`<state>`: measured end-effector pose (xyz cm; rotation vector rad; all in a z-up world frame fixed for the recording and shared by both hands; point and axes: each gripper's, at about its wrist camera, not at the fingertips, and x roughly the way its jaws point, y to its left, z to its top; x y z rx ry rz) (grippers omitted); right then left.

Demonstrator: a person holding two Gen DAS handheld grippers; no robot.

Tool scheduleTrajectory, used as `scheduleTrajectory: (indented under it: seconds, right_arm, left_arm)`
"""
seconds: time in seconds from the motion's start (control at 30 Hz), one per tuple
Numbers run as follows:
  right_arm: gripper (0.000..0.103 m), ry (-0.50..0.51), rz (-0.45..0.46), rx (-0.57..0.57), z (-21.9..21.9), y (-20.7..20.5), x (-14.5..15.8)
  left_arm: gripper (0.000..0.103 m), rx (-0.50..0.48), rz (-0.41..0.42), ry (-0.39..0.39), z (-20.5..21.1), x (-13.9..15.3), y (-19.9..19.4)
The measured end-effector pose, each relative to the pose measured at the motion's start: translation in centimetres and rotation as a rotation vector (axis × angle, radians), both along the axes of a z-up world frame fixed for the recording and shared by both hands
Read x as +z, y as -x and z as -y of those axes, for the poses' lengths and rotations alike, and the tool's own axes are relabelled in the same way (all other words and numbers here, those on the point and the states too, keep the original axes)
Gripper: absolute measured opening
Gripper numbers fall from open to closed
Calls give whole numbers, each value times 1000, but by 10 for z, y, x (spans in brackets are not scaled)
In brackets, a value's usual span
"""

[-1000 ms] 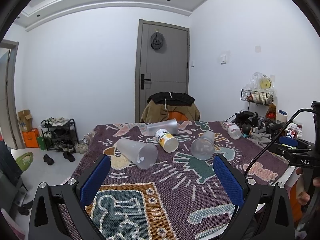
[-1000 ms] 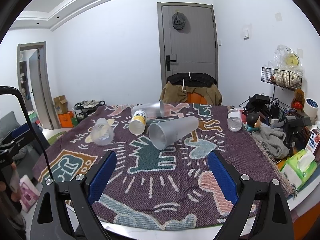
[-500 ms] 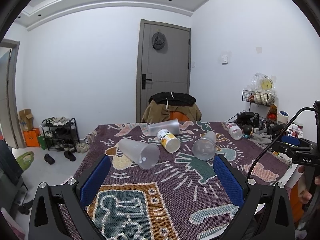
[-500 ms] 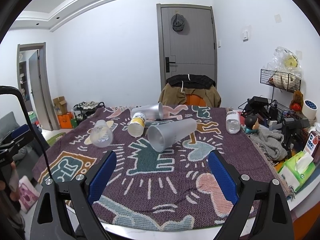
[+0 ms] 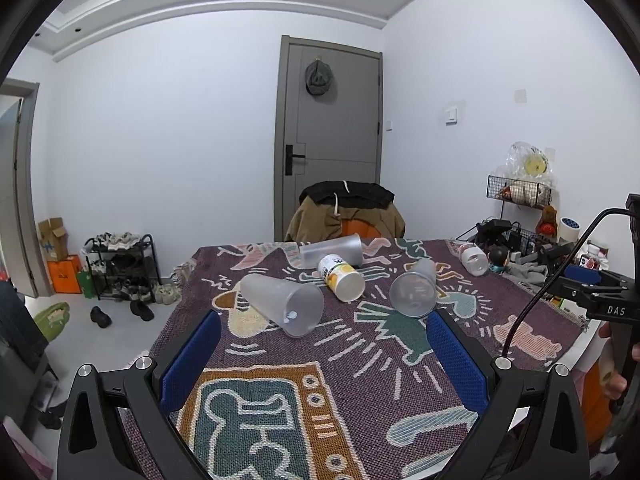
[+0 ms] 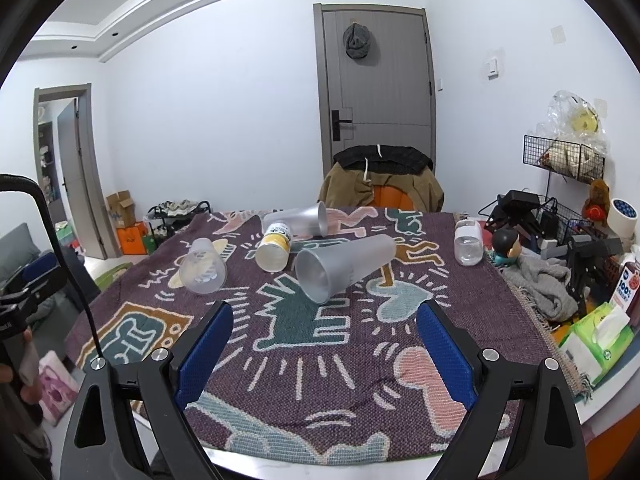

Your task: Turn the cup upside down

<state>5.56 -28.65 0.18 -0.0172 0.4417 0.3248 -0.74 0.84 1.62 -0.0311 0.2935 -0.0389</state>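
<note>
Several cups lie on their sides on a patterned purple cloth (image 5: 360, 360). A frosted cup (image 5: 282, 304) lies nearest my left gripper (image 5: 320, 356), mouth toward me; it also shows in the right wrist view (image 6: 203, 266). A second frosted cup (image 6: 342, 266) lies just ahead of my right gripper (image 6: 322, 348); the left wrist view shows it too (image 5: 414, 288). A white and yellow printed cup (image 5: 341, 277) and a third frosted cup (image 5: 331, 250) lie further back. Both grippers are open and empty, above the near part of the table.
A small clear jar (image 6: 468, 240) lies at the right of the cloth. A grey cloth (image 6: 540, 284), tissue pack (image 6: 596, 336), figurine (image 6: 505, 245) and wire racks (image 6: 568, 156) crowd the right edge. A chair with jackets (image 6: 380, 184) stands behind the table.
Both grippers have drifted slightly back and up from the table, so the cups sit a little further ahead. Nothing on the table has moved.
</note>
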Motion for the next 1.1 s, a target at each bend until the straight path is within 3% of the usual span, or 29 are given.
scheduleTrajectory:
  seconds: [0.27, 0.43, 0.77, 0.93, 1.1]
  right_arm:
    - [93, -25, 8, 86, -7, -12, 12]
    - [93, -9, -10, 61, -14, -32, 17]
    - [93, -94, -60, 52, -13, -75, 17]
    - [93, -75, -85, 72, -25, -109, 21]
    - [93, 35, -76, 105, -46, -146, 30]
  left_arm:
    - [103, -30, -23, -31, -12, 4, -26]
    - [103, -42, -35, -70, -19, 9, -50]
    - [103, -101, -64, -193, -17, 24, -102]
    - [103, -106, -99, -156, -24, 21, -136]
    - [103, -84, -130, -121, -31, 16, -166]
